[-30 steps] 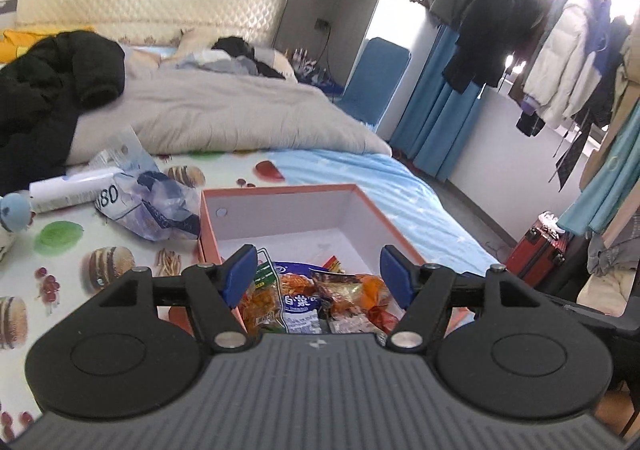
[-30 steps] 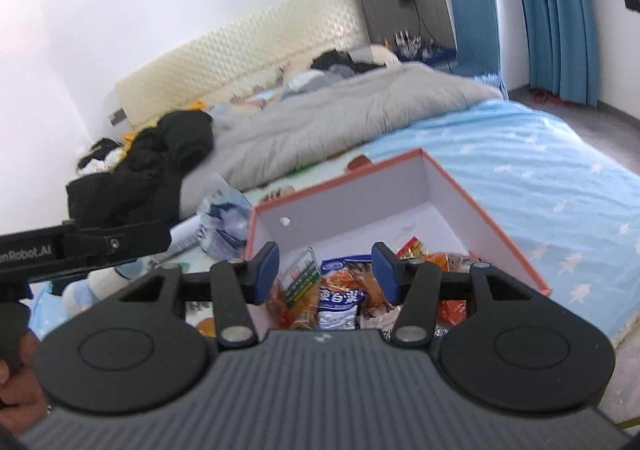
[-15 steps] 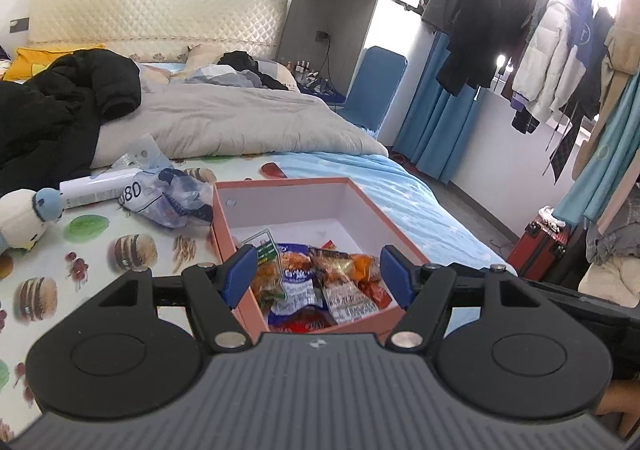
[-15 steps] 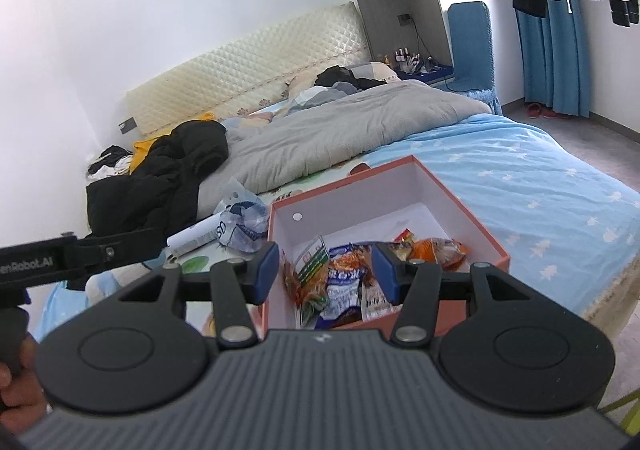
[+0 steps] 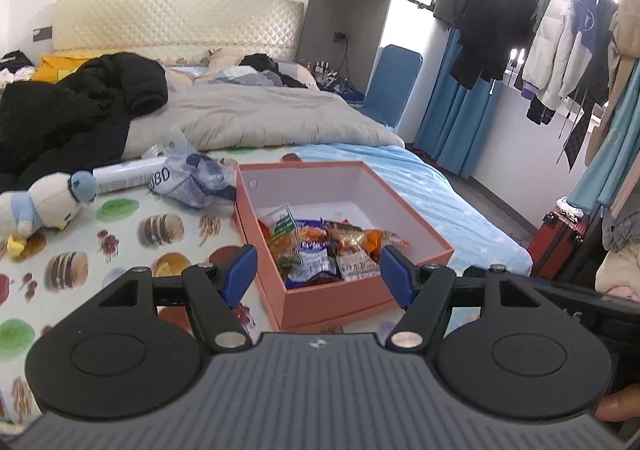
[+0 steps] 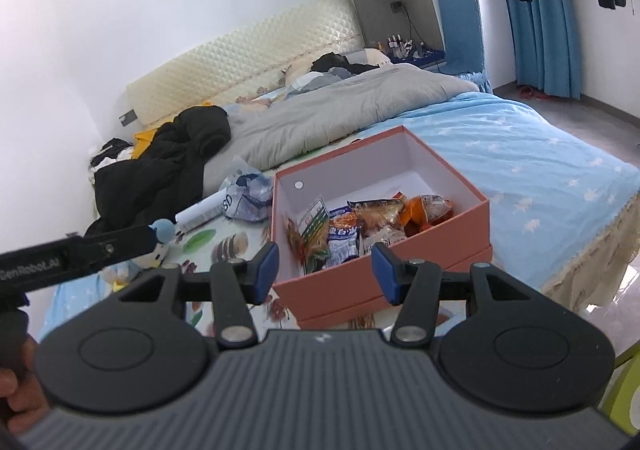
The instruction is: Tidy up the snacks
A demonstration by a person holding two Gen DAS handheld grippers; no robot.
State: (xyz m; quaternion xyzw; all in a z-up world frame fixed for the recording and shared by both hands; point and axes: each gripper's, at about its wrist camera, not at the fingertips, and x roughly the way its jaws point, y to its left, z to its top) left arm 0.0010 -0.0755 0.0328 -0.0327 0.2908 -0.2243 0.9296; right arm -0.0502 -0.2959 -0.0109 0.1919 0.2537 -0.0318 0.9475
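Observation:
An orange box (image 5: 340, 300) with white inner walls stands on the bed near its foot edge; it also shows in the right wrist view (image 6: 384, 250). Several snack packets (image 5: 324, 250) lie in its near half, also seen in the right wrist view (image 6: 360, 226). My left gripper (image 5: 318, 274) is open and empty, held back from the box's near side. My right gripper (image 6: 325, 270) is open and empty, also short of the box's near wall. The left gripper's body (image 6: 76, 254) crosses the left of the right wrist view.
A crumpled blue plastic bag (image 5: 192, 182), a white tube (image 5: 124, 176) and a plush penguin (image 5: 44, 204) lie left of the box on a food-print sheet (image 5: 120, 246). A grey duvet (image 5: 256, 118) and black jacket (image 5: 80, 110) lie behind. A red suitcase (image 5: 560, 242) stands on the floor right.
Both grippers have pulled back and up from the box, which now looks smaller and shows whole. Both stay open and empty.

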